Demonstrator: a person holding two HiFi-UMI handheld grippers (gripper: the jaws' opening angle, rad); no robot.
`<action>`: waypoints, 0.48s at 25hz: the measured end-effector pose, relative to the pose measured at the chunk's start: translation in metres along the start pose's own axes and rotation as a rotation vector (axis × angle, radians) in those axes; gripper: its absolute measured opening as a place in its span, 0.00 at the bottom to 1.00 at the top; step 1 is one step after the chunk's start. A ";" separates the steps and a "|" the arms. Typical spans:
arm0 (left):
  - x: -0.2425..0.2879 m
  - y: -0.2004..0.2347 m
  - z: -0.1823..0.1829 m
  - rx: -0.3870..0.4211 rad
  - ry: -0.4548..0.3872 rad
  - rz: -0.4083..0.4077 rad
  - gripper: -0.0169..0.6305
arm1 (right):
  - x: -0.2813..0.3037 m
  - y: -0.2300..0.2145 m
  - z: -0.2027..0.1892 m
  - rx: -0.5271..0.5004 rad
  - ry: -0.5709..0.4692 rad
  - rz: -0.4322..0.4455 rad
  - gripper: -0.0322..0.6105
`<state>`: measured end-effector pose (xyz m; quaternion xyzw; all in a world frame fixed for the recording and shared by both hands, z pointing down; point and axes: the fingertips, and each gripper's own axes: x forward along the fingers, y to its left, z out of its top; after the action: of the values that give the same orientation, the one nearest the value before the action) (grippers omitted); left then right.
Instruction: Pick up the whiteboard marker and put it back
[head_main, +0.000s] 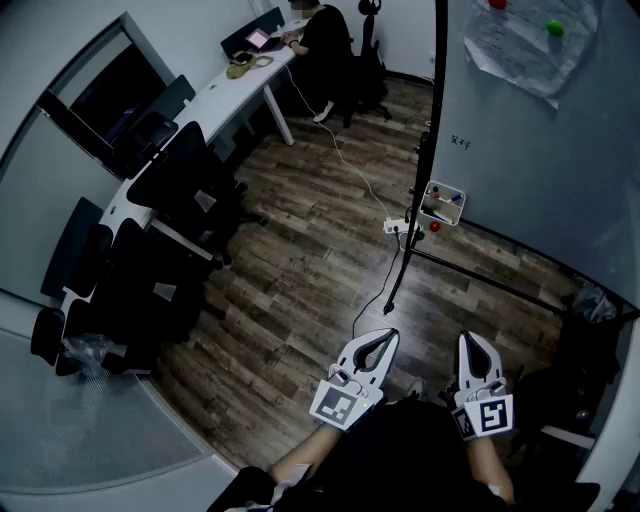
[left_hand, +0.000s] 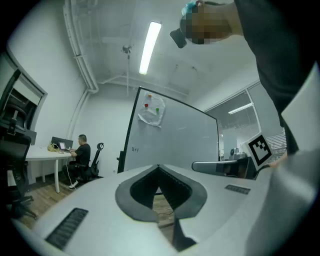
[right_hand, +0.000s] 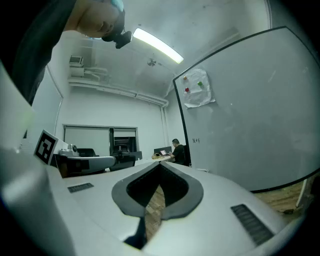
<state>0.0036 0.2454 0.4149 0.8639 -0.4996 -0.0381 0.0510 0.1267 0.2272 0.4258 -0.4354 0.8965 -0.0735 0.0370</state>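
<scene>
Head view: left tongs (head_main: 388, 337) and right tongs (head_main: 471, 342) held low at 6 o'clock, side by side, over the wooden floor (head_main: 300, 260).

Left gripper view: left tongs (left_hand: 159, 169) clenched, tips meeting, nothing between them. Right gripper view: right tongs (right_hand: 161, 166) likewise clenched and empty.

Whiteboard (head_main: 560, 150) stands at 1–2 o'clock. Small tray (head_main: 441, 203) hangs on its stand at 12–1 o'clock from the tongs, well apart from both. Whiteboard marker (head_main: 451, 199) seems to lie in that tray, blue end showing; too small to be sure.

White power strip (head_main: 398, 227) on the floor just at 8 o'clock of the tray. Person (head_main: 322, 35) seated at a long table (head_main: 215, 95) at 11 o'clock. Dark office chairs (head_main: 185, 185) line it.
</scene>
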 end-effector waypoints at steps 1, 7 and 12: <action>-0.001 -0.001 -0.001 -0.002 0.002 -0.003 0.04 | -0.002 -0.002 -0.004 -0.004 0.034 -0.018 0.07; -0.001 -0.003 -0.002 -0.005 0.005 -0.015 0.04 | 0.001 0.001 0.001 0.005 0.008 -0.036 0.07; 0.001 0.000 -0.003 -0.004 0.004 -0.020 0.04 | 0.001 -0.001 -0.004 0.003 0.017 -0.031 0.07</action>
<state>0.0044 0.2449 0.4176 0.8688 -0.4908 -0.0376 0.0532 0.1262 0.2261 0.4299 -0.4486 0.8897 -0.0792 0.0290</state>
